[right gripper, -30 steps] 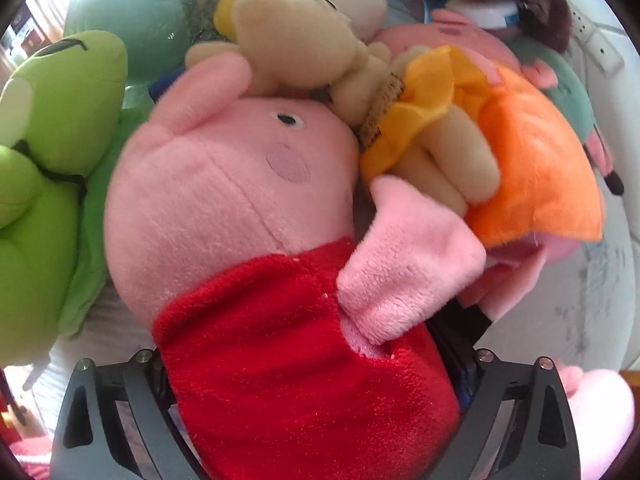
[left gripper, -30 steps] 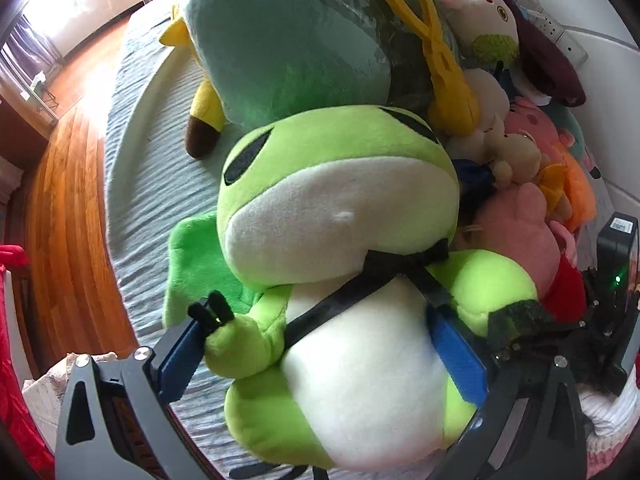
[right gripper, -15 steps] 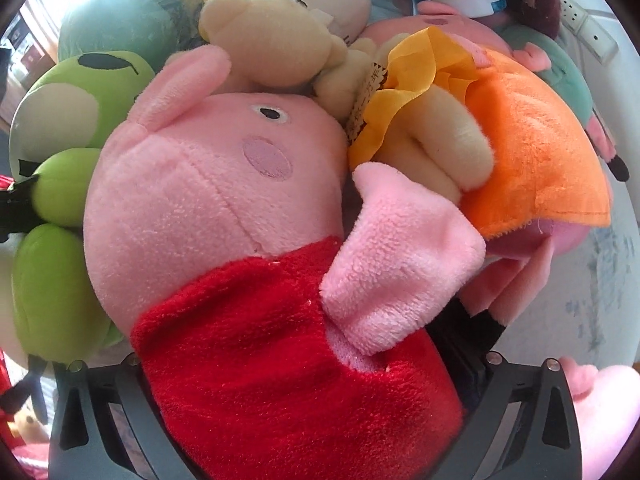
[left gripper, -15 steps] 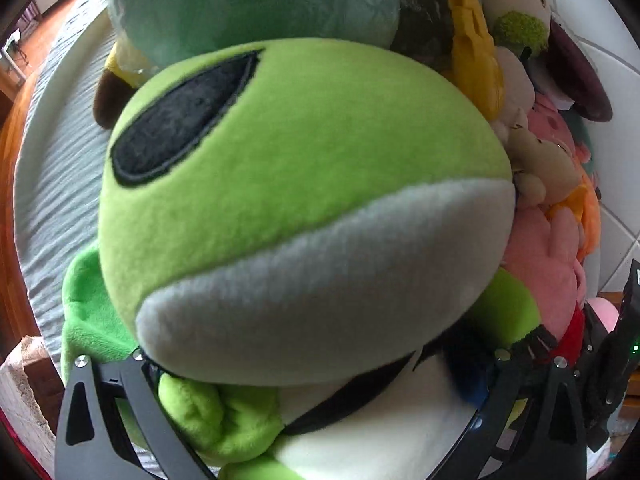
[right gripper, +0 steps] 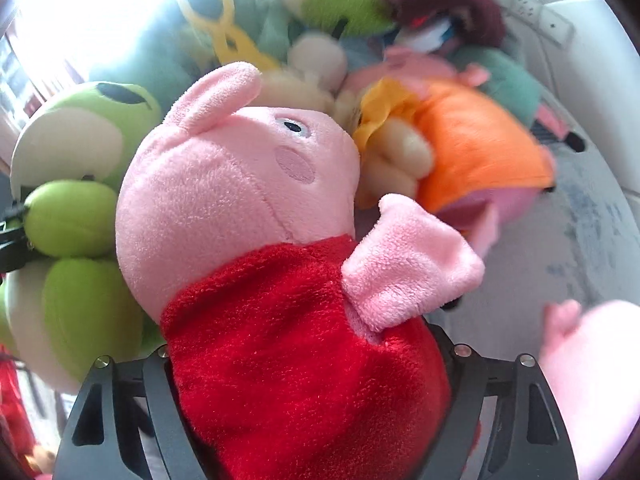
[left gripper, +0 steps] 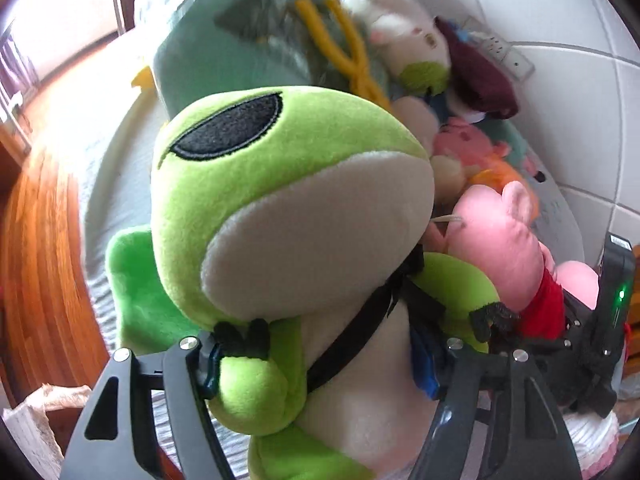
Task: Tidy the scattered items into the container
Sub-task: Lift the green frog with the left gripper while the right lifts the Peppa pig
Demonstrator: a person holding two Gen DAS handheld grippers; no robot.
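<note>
Two plush toys, each between closing hand-held gripper jaws.

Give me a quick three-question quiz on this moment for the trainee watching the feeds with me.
1. True or false: the left gripper has the green frog toy between its jaws.
2. Multiple choice: what colour is the dress on the pink pig toy in the right gripper? A blue, B red, C yellow.
3. Short answer: in the right wrist view, which toy sits at the left of the pig?

Key
1. True; the jaws are closing on the frog's body.
2. B. Here too the jaws are closing, with the pig's body between them.
3. The green frog toy.
</note>
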